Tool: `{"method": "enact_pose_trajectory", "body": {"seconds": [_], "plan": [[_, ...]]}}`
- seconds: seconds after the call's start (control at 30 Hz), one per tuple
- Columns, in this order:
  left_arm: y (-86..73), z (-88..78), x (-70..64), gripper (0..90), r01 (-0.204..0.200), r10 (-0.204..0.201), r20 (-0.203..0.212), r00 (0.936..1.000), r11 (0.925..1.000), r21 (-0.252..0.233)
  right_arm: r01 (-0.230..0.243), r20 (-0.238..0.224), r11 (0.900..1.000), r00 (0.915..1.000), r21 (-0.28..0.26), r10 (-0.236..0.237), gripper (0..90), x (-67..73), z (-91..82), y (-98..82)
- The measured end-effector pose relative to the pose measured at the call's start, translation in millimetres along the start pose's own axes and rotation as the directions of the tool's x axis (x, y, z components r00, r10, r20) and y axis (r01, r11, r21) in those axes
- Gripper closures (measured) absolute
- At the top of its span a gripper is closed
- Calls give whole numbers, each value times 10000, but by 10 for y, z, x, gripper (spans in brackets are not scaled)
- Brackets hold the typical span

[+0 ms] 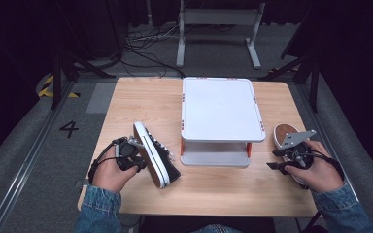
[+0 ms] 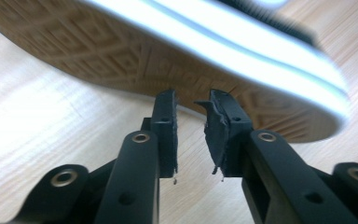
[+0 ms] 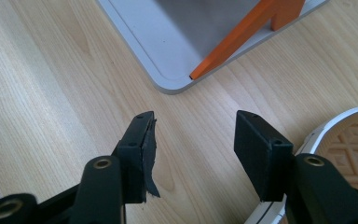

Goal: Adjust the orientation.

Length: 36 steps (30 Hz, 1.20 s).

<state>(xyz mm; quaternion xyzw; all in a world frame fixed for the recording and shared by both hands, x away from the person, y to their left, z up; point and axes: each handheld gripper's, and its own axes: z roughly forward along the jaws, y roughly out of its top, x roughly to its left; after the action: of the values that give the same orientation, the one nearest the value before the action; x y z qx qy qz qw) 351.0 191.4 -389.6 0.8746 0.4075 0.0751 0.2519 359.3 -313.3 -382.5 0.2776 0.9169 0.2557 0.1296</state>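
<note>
A black sneaker [image 1: 153, 153] with a white rim lies on its side on the wooden table [image 1: 141, 102], its tan sole [image 2: 121, 60] turned toward my left gripper [image 1: 135, 158]. In the left gripper view that gripper [image 2: 192, 100] stands open by a narrow gap just short of the sole, with bare wood between its jaws. A second sneaker [image 1: 285, 133] lies sole up at the table's right edge. My right gripper [image 1: 274, 160] hovers beside it; in the right gripper view it [image 3: 196, 123] is open and holds nothing, and the sneaker's sole [image 3: 349, 140] lies to its right.
A white two-tier stand [image 1: 222, 114] with orange posts [image 3: 242, 32] occupies the table's middle and back. Its lower tray [image 3: 168, 42] lies just ahead of my right gripper. Bare wood runs along the front edge between the two hands. Cables and a frame sit on the floor behind.
</note>
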Motion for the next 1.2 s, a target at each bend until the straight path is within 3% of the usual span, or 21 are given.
{"method": "enact_pose_trajectory", "body": {"seconds": [0.07, 0.17, 0.27, 0.4, 0.43, 0.67, 0.9, 1.07, 1.13, 1.2], "plan": [[59, -106, -75, 760, 115, -105, 196, 9998, 9987, -498, -73, 28, 10000, 10000, -19, 73, 496, -4, -12, -12], [196, -135, -228, 779, -662, 683, 244, 9974, 9947, -792, -57, 51, 9999, 10000, 87, 56, 496, 7, 11, -25], [320, -37, -296, 788, -1127, 1154, 367, 9926, 9913, -685, -26, -50, 9998, 10000, 175, 27, 495, 42, 37, -32], [386, 134, -289, 819, -1383, 1390, 424, 9894, 9902, -188, -130, -118, 9997, 9998, 230, 133, 494, 55, 60, -60], [382, 168, -276, 822, -1379, 1377, 436, 9895, 9905, 2, -134, -96, 9996, 9999, 267, 137, 494, 53, 66, -68], [309, 122, -219, 853, -1082, 1078, 490, 9930, 9941, 47, -141, -170, 9995, 9997, 298, 146, 492, 39, 85, -73], [80, -67, -136, 851, -348, 339, 335, 9989, 9990, 283, -28, -313, 9995, 9995, 303, 37, 486, 27, 128, -22], [-88, -163, -64, 820, -183, 181, 24, 9998, 9909, 1335, 59, -358, 9994, 9993, 331, -47, 483, 16, 158, 17], [-151, -179, -17, 727, -190, 217, -236, 9995, 9938, 1100, 59, -385, 9994, 9992, 333, -47, 480, 21, 166, 27], [-218, -184, 53, 714, 127, -63, -508, 9987, 9919, 1267, 71, -392, 9995, 9992, 303, -59, 479, 25, 160, 33]]}}
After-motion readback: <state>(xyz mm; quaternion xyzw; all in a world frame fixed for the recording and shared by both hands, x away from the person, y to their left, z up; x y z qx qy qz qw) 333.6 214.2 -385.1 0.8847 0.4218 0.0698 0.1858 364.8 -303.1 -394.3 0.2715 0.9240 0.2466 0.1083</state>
